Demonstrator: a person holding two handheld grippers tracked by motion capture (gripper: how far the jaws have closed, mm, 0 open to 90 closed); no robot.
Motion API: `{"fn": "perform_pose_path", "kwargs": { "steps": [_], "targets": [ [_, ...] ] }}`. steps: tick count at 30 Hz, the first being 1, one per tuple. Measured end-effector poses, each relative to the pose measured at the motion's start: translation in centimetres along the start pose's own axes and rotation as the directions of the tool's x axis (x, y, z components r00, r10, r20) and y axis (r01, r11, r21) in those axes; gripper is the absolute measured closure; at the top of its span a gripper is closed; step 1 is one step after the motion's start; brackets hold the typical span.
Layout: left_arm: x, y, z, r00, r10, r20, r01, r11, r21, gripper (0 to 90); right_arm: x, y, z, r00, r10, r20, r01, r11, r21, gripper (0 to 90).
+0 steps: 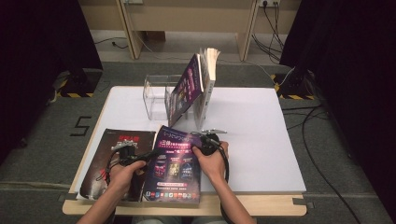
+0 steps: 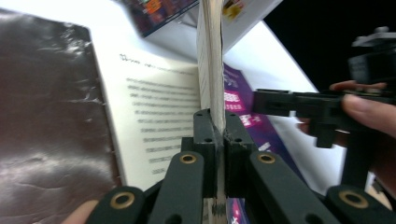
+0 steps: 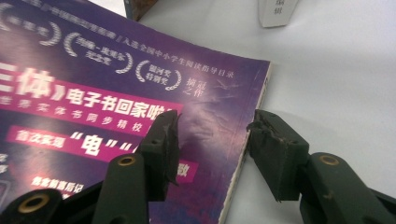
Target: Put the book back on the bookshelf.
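A purple paperback (image 1: 173,168) lies flat at the table's front, between my two hands. My left gripper (image 1: 148,154) comes in from the book's left side. In the left gripper view its jaws (image 2: 217,121) are shut on the edge of the page block (image 2: 210,79), with purple cover (image 2: 243,102) to the right and a printed white page (image 2: 159,116) to the left. My right gripper (image 1: 205,140) is at the book's upper right edge. It stands open (image 3: 212,128), one jaw over the purple cover (image 3: 93,70) and the other over bare table beside that edge.
A dark, glossy book (image 1: 100,172) lies flat just left of the purple one. At the back a clear acrylic stand (image 1: 156,93) holds leaning books (image 1: 187,86). The white tabletop (image 1: 252,135) stretches to the right; black curtains flank the table.
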State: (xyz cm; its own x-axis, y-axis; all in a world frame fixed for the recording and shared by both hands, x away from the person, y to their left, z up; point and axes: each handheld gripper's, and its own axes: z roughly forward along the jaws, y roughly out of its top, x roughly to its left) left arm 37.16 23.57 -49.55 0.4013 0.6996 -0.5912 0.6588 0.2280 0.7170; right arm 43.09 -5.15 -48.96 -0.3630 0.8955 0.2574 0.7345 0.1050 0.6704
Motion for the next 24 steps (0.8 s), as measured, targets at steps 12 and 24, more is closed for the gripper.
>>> {"fn": "perform_pose_path", "kwargs": {
  "steps": [12,24],
  "targets": [
    [-0.3,-0.2,-0.6,0.9957,0.038,0.084,-0.034,0.9983,-0.046,86.2,-0.9,0.6,0.5,0.9986,0.022,-0.048,-0.023,1.000,-0.018,47.0],
    [-0.1,-0.7,-1.0,0.9918,0.043,0.120,-0.034,0.9967,-0.074,86.3,-2.0,1.1,1.0,0.9911,0.053,-0.122,-0.056,0.998,-0.022,43.2]
  ]
}}
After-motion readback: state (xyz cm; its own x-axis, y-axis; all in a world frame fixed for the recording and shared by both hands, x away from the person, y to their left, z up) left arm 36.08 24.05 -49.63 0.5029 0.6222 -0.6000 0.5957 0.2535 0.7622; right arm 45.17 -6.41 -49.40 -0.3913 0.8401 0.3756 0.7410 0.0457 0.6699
